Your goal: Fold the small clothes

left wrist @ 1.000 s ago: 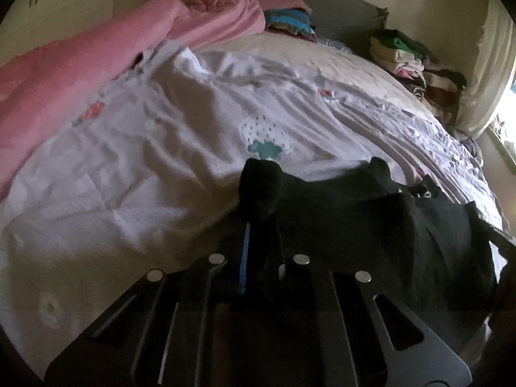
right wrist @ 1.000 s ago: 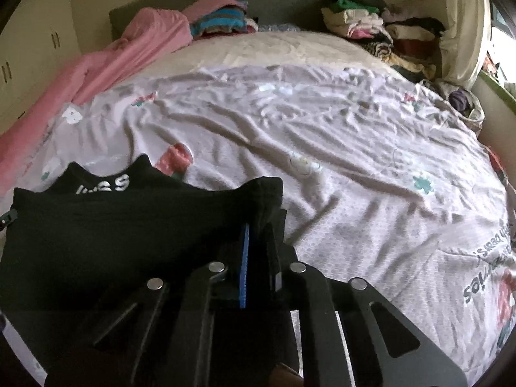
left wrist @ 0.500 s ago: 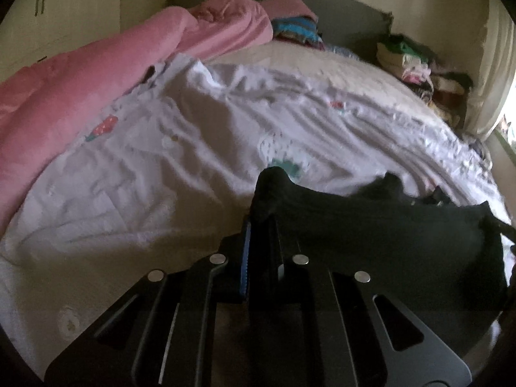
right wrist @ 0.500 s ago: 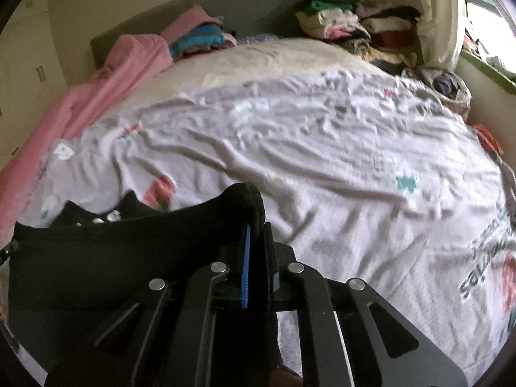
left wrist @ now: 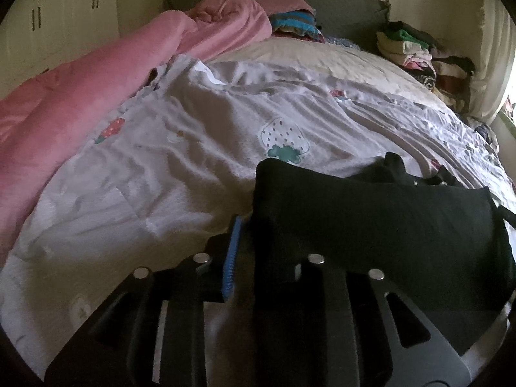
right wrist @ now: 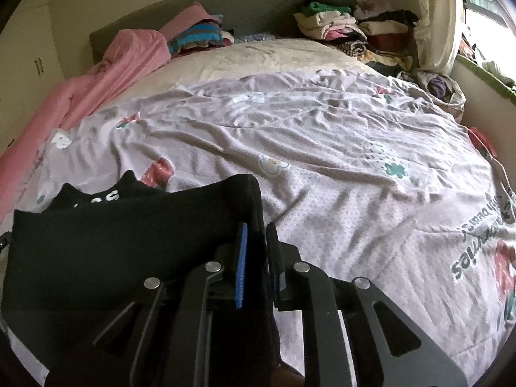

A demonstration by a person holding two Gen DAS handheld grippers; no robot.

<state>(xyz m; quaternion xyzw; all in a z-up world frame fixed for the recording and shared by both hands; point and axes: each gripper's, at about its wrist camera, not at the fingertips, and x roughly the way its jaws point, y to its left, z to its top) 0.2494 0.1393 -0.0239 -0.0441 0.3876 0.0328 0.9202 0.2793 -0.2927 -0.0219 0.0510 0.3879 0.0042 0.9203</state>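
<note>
A small black garment [left wrist: 380, 222] with white lettering is stretched between my two grippers above the bed. My left gripper [left wrist: 254, 222] is shut on its left corner; the cloth drapes over the right finger. In the right wrist view the same black garment [right wrist: 122, 242] hangs to the left, and my right gripper [right wrist: 256, 232] is shut on its right corner. The garment's collar end [right wrist: 96, 196] with lettering lies on the sheet beyond the lifted edge.
A pale printed sheet [right wrist: 322, 148] covers the bed. A pink quilt [left wrist: 80, 93] lies along the left side. Stacks of folded clothes [right wrist: 351, 29] sit at the headboard's right, a striped pile [right wrist: 196, 37] at its left. A wall and window are to the right.
Both grippers have carried the garment's near edge up and forward over the rest of it, and both views have closed in toward the headboard.
</note>
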